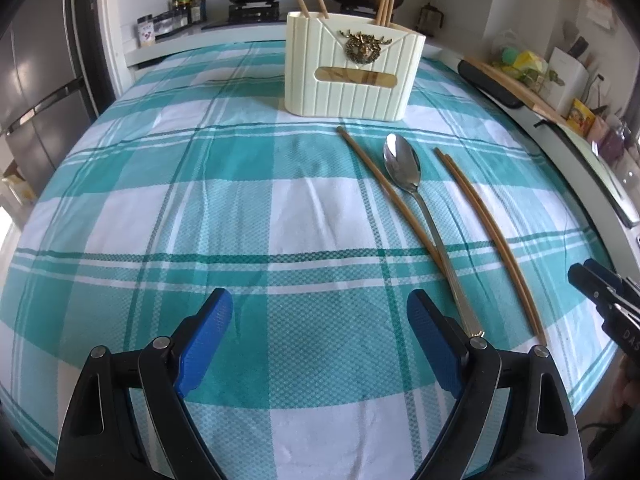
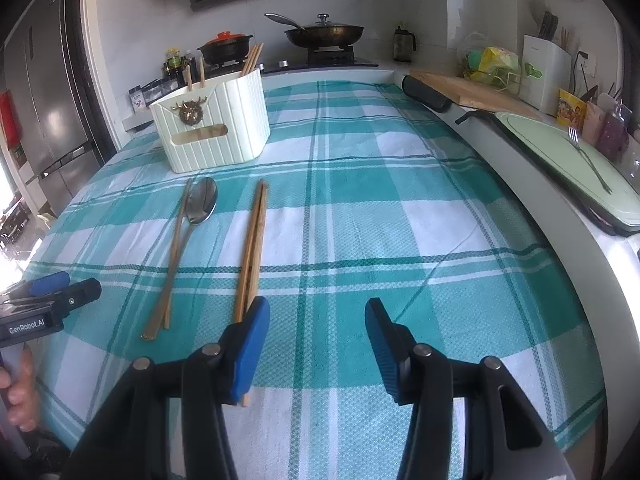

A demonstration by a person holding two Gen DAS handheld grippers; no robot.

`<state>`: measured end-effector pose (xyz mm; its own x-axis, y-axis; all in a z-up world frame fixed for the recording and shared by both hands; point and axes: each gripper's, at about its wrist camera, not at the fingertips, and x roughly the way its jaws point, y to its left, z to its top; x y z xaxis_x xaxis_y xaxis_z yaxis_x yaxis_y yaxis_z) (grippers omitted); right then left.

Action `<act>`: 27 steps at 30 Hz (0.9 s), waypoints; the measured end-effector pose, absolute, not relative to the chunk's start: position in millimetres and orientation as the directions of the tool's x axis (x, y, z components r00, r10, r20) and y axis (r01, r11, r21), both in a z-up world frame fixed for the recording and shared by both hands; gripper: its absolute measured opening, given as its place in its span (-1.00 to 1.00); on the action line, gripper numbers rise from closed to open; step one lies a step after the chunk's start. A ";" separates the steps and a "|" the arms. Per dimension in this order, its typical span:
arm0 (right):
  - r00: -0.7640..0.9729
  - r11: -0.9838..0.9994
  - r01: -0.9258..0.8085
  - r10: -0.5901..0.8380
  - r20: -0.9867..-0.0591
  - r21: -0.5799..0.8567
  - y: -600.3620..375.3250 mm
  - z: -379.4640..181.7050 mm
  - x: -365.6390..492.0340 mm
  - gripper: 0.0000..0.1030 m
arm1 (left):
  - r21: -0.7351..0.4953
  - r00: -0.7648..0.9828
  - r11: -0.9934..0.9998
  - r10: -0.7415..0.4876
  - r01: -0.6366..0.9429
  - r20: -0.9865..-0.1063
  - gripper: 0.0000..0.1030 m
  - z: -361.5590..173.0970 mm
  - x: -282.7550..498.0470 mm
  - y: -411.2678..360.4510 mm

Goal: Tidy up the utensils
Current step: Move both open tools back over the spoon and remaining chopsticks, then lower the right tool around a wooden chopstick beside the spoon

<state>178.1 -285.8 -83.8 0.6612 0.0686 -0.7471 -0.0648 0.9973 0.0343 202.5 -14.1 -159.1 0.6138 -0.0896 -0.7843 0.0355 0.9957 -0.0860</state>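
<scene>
Surface: table under a teal-and-white checked cloth point(image 1: 240, 208).
Holder: cream ribbed utensil caddy point(image 1: 352, 76) with a brass emblem on its front, standing upright at the far side of the cloth; several chopsticks stand in its compartments.
Spoon: 1 metal spoon point(image 1: 404, 172), lying flat in front of the caddy, bowl toward it.
Single chopstick: 1 wooden chopstick point(image 1: 384, 184) lying just left of the spoon, crossing its handle near the handle's near end.
Chopstick pair: 2 chopsticks point(image 2: 252, 248) side by side, right of the spoon, apart from it.
Left gripper point(image 1: 320, 344): jaws spread wide, nothing between them, over bare cloth; its right finger sits by the spoon handle's end.
Right gripper point(image 2: 318, 348): jaws partly apart, empty; the near ends of the chopstick pair pass under its left finger point(image 2: 250, 354), whether touching cannot be told.
Background: stove with a lidded pot point(image 2: 226, 50) and a pan point(image 2: 324, 32); a fork point(image 2: 588, 160) lies on a pale green board at the right.
</scene>
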 end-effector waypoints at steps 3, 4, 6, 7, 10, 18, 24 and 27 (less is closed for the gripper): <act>0.656 0.997 -0.064 0.073 -0.751 0.041 -283.4 -87.0 178.7 -0.02 | -0.078 0.615 0.996 -0.084 0.037 -0.784 0.75 -159.6 202.5 -15.3; 0.654 0.997 -0.065 0.075 -0.753 0.042 -282.6 -87.7 178.7 -0.02 | -0.076 0.612 0.996 -0.083 0.038 -0.786 0.75 -160.7 202.5 -15.9; 0.651 0.997 -0.069 0.077 -0.755 0.042 -281.3 -88.8 178.6 -0.02 | -0.072 0.609 0.997 -0.081 0.039 -0.789 0.75 -162.3 202.8 -16.8; 0.650 0.997 -0.069 0.076 -0.756 0.042 -281.2 -88.8 178.1 -0.02 | -0.069 0.608 0.997 -0.078 0.038 -0.790 0.75 -162.6 203.1 -17.2; 0.651 0.997 -0.069 0.076 -0.756 0.041 -281.4 -88.6 177.8 -0.02 | -0.063 0.609 0.997 -0.073 0.038 -0.790 0.75 -162.1 203.7 -18.0; 0.644 0.996 -0.072 0.079 -0.761 0.043 -279.9 -91.3 178.2 -0.02 | -0.040 0.616 0.999 -0.053 0.034 -0.786 0.75 -161.2 203.2 -17.7; 0.639 0.996 -0.077 0.083 -0.765 0.044 -278.7 -92.8 177.9 -0.02 | -0.015 0.622 0.999 -0.031 0.030 -0.782 0.75 -160.5 203.7 -18.8; 0.640 0.996 -0.076 0.082 -0.764 0.043 -278.2 -92.9 177.9 -0.02 | -0.008 0.624 1.000 -0.024 0.028 -0.781 0.75 -160.0 204.1 -18.6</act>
<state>177.9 -278.2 -92.9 0.6398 0.0818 -0.7642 -0.0761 0.9962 0.0429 204.1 -18.6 -160.0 0.6244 -0.0239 -0.7807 0.0285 0.9996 -0.0078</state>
